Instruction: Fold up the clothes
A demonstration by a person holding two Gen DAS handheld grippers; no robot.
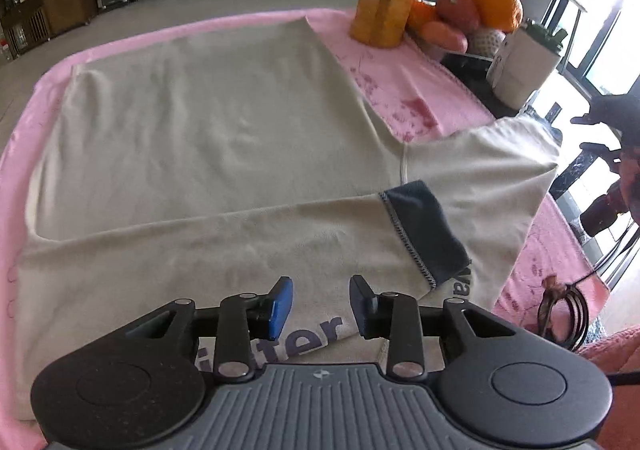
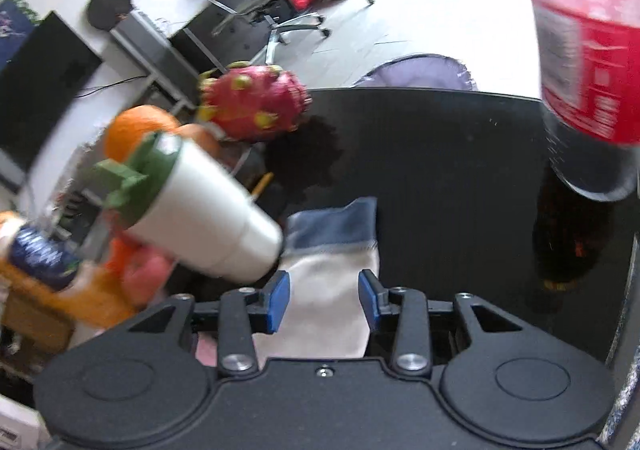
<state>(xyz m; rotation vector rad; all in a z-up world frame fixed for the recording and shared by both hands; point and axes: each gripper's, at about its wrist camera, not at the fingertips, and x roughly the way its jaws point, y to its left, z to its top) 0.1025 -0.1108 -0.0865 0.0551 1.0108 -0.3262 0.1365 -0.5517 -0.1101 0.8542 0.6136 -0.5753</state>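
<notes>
A cream T-shirt [image 1: 200,122] lies flat on a pink cloth [image 1: 400,90]. One sleeve is folded across the shirt, its dark blue cuff [image 1: 424,234] lying over the chest. My left gripper [image 1: 322,302] hovers open over the shirt's near part, by dark printed letters [image 1: 304,338], with nothing between its pads. The other sleeve [image 1: 480,170] stretches out to the right. In the right wrist view that sleeve [image 2: 328,262] and its blue cuff [image 2: 336,226] lie on the dark tabletop [image 2: 440,170]. My right gripper [image 2: 324,290] is open, fingers either side of the fabric without pressing it.
A tall yellow bottle [image 1: 384,2], a bowl of fruit [image 1: 472,14] and a white tumbler with a green lid [image 2: 200,210] crowd the sleeve's left side. A dragon fruit [image 2: 256,106] sits behind. A red-labelled dark bottle [image 2: 588,70] stands at the right.
</notes>
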